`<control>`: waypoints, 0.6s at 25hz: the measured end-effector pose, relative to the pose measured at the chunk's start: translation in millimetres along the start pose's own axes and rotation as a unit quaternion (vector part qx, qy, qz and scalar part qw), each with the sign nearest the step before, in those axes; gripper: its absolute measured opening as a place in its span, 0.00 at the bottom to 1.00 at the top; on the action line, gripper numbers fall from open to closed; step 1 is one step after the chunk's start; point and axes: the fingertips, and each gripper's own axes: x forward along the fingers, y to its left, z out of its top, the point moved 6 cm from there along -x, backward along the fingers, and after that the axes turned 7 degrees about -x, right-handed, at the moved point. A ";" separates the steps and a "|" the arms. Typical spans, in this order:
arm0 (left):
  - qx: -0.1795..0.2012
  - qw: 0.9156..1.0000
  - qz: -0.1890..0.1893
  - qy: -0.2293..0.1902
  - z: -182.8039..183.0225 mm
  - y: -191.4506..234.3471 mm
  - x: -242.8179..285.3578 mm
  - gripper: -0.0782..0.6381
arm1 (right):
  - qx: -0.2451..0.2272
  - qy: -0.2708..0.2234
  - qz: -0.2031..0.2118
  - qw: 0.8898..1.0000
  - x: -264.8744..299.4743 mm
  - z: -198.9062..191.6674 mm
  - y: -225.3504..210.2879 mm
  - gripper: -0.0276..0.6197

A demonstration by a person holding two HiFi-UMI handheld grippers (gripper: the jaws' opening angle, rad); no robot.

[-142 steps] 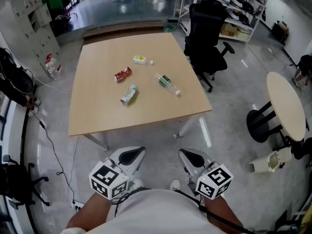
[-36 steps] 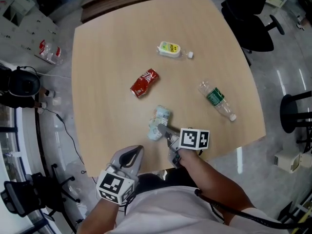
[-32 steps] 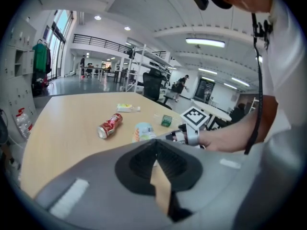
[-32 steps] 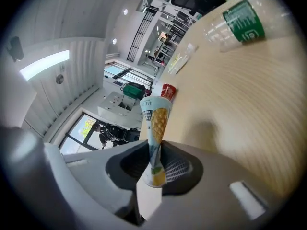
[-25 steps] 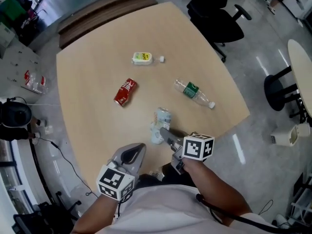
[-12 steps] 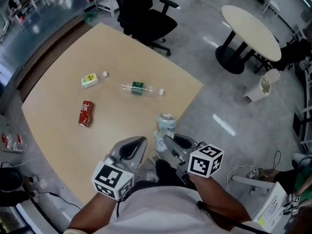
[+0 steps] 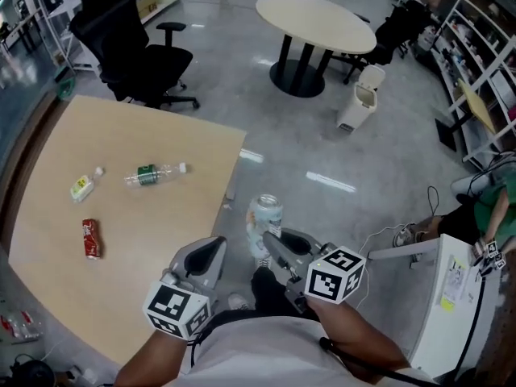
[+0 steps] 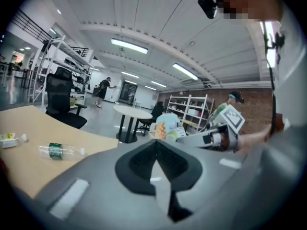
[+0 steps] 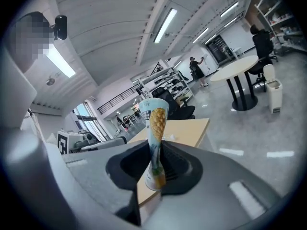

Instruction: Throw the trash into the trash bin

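Right gripper view: a crushed pineapple-print can [image 9: 154,128] is seen pinched upright between the jaws of the right gripper [image 7: 271,243], closed partway onto it. In the head view the can is held over the floor [image 7: 339,216] just past the edge of the wooden table [image 7: 121,240], and the white trash bin [image 7: 359,97] is noted well apart, beside the round table [image 7: 316,21]. The left gripper [image 7: 211,252] is carried with jaws together, nothing between them
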 end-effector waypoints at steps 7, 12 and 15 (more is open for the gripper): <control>0.039 0.998 -0.054 0.003 11.3 -39.9 31.3 0.12 | 0.000 -0.056 -0.068 0.996 -71.9 8.6 -26.9 0.14; 0.057 0.996 -0.075 -0.003 19.4 -73.1 62.8 0.12 | -0.004 -0.082 -0.100 0.992 -119.5 16.5 -46.6 0.14; 0.066 0.994 -0.090 -0.002 20.2 -99.0 82.7 0.12 | -0.016 -0.095 -0.113 0.989 -151.7 22.7 -54.3 0.14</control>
